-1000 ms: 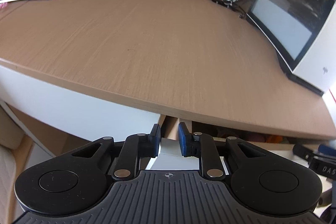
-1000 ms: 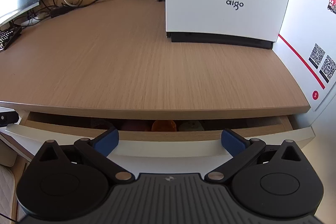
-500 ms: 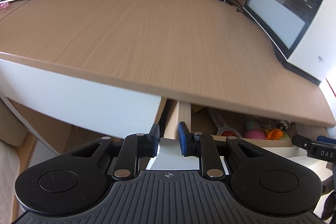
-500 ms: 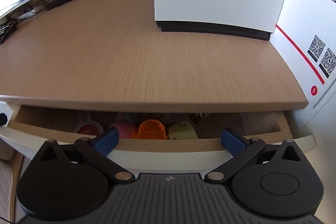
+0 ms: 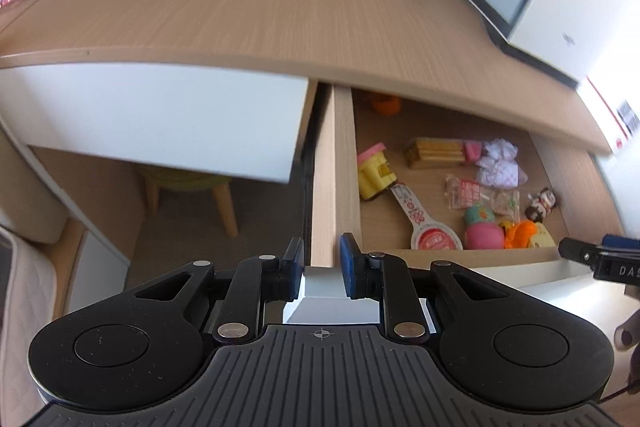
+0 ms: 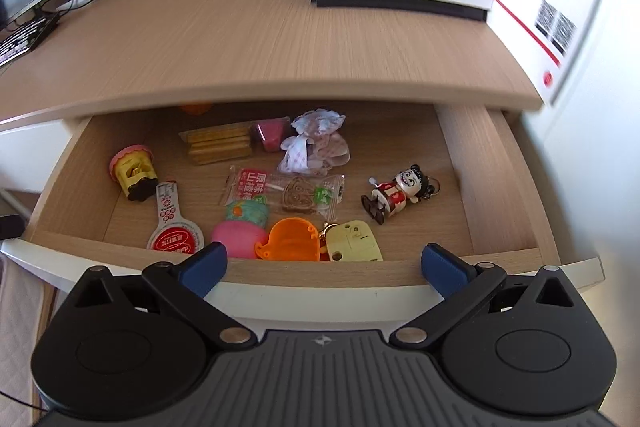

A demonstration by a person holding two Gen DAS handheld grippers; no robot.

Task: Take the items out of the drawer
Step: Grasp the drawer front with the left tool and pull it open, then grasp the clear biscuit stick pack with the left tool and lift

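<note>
1. Left hand-held gripper (image 5: 320,269): jaws nearly together, clamped on the left end of the drawer (image 6: 320,293) front, right where the wooden side wall meets the white front panel. It's busy as the holder, so not free to pick.
2. Right hand-held gripper (image 6: 323,265): jaws wide apart, nothing between them. It hovers just over the middle of the drawer's front edge, pointing down and forward into the drawer.
3. Drawer is pulled out from under the worktop (image 6: 260,39); most of its floor is exposed, only the back strip sits under the worktop lip.
4. Items all lie inside the drawer, ahead of and below the right hand-held gripper:
   - orange toy (image 6: 290,239) and pink ball (image 6: 238,237), just past the front wall, nearest, about on the centre line;
   - yellow tag (image 6: 354,243), beside the orange toy, to its right;
   - figurine (image 6: 398,191), further in and to the right, long axis running diagonal, head toward back-right;
   - red-and-white sachet (image 6: 172,227), front-left, long axis roughly front to back;
   - snack packets (image 6: 280,189), mid-drawer, long axis left to right.
5. Judgement: right side is the nearer, free one. Next reach prob. goes short, forward and down over the front wall. The orange toy sits tight vs the front wall, so clearance there looks poor.
</note>
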